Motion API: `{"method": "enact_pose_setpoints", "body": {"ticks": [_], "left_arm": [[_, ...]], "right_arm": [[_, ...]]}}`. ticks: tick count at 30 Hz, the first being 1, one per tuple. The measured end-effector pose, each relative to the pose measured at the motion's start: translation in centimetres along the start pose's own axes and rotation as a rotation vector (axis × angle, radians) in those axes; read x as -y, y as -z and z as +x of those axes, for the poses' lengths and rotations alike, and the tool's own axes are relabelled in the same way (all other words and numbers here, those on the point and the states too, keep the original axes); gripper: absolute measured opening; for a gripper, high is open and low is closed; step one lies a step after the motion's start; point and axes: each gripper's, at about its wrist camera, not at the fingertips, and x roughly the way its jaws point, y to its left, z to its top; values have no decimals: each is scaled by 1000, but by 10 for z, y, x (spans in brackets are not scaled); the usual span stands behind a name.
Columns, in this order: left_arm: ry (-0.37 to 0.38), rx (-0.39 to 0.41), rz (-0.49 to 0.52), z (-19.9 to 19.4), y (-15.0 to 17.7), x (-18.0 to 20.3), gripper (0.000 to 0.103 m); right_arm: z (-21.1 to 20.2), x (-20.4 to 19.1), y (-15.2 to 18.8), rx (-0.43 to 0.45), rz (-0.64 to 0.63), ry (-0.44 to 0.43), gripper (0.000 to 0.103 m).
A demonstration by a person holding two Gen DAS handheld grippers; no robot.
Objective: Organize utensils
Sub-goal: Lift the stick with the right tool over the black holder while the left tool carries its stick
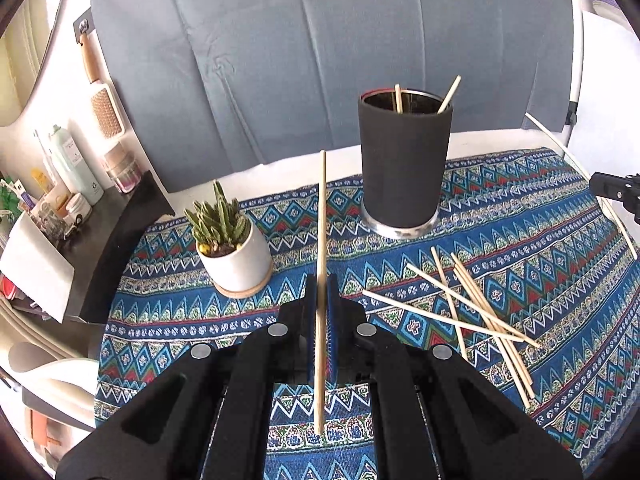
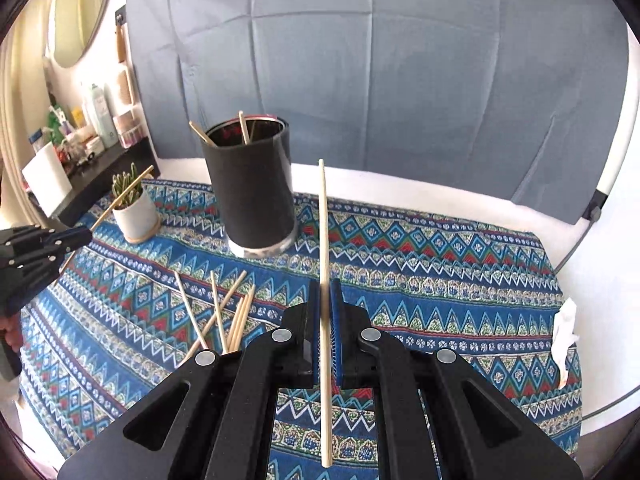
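Note:
A black cylindrical holder (image 1: 404, 164) stands on the patterned cloth and holds two wooden chopsticks (image 1: 448, 94). It also shows in the right wrist view (image 2: 254, 188). My left gripper (image 1: 321, 280) is shut on one chopstick (image 1: 322, 216), held upright above the cloth, left of the holder. My right gripper (image 2: 327, 286) is shut on another chopstick (image 2: 323, 216), right of the holder. Several loose chopsticks (image 1: 476, 312) lie in a pile on the cloth, also seen in the right wrist view (image 2: 228, 316).
A small succulent in a white pot (image 1: 232, 248) stands left of the holder. A dark side shelf (image 1: 116, 216) with bottles is at the far left. A crumpled white tissue (image 2: 566, 336) lies near the cloth's right edge. A grey backdrop (image 1: 320, 60) hangs behind.

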Motion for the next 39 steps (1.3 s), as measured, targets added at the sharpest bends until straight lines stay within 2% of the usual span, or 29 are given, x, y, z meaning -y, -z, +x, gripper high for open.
{"method": "enact_pose_setpoints", "body": {"ticks": [8, 15, 18, 22, 28, 30, 33, 34, 35, 39], "left_arm": [[-38, 80, 30, -25, -51, -3, 5], [-41, 137, 25, -26, -98, -10, 5], [-18, 160, 7, -22, -117, -15, 5], [57, 218, -22, -16, -140, -21, 5], [195, 372, -81, 2, -158, -30, 5], [206, 519, -83, 2, -153, -28, 5], [248, 698, -55, 5, -141, -19, 5], [270, 746, -49, 8, -138, -16, 5], [289, 775, -52, 13, -136, -13, 5], [366, 785, -104, 43, -142, -3, 5]], "right_arm": [[-30, -6, -45, 87, -21, 0, 5], [-31, -10, -87, 147, -27, -32, 5], [-23, -14, -103, 161, -29, -58, 5], [-7, -13, -121, 208, -6, -110, 5], [26, -6, -139, 329, 63, -260, 5], [38, -5, -142, 371, 63, -336, 5], [51, -5, -139, 499, 60, -481, 5], [55, -4, -137, 544, 67, -502, 5], [61, -4, -137, 574, 75, -517, 5], [92, -1, -140, 611, 135, -536, 5]]}}
